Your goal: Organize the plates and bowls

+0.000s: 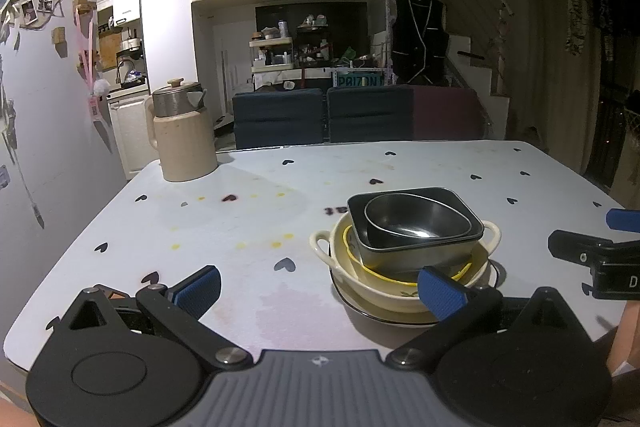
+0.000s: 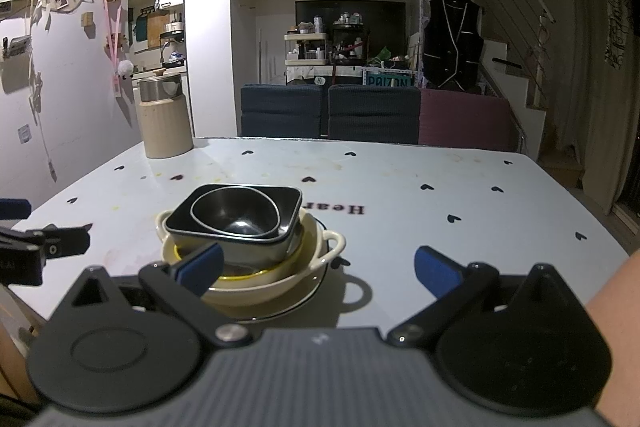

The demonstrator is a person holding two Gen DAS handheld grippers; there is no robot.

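Observation:
A stack of dishes stands on the table. A round dark bowl point(image 1: 416, 223) point(image 2: 236, 215) nests in a square dark dish point(image 1: 412, 247) point(image 2: 240, 243). Under them sit a yellow-rimmed bowl point(image 1: 376, 269) point(image 2: 240, 273), a cream two-handled bowl point(image 1: 328, 251) point(image 2: 332, 247) and a black-rimmed plate point(image 1: 380, 315) point(image 2: 288, 307). My left gripper point(image 1: 320, 291) is open, just left of the stack, its right fingertip in front of it. My right gripper point(image 2: 320, 269) is open too, straddling the stack's right side. Each gripper shows at the edge of the other's view.
A beige jug point(image 1: 182, 135) point(image 2: 164, 115) with a metal lid stands at the table's far left corner. Dark blue and maroon chairs point(image 1: 360, 115) point(image 2: 372, 115) line the far edge. The tabletop point(image 1: 240, 227) point(image 2: 460, 211) is white with small hearts. A forearm point(image 2: 616, 291) shows at right.

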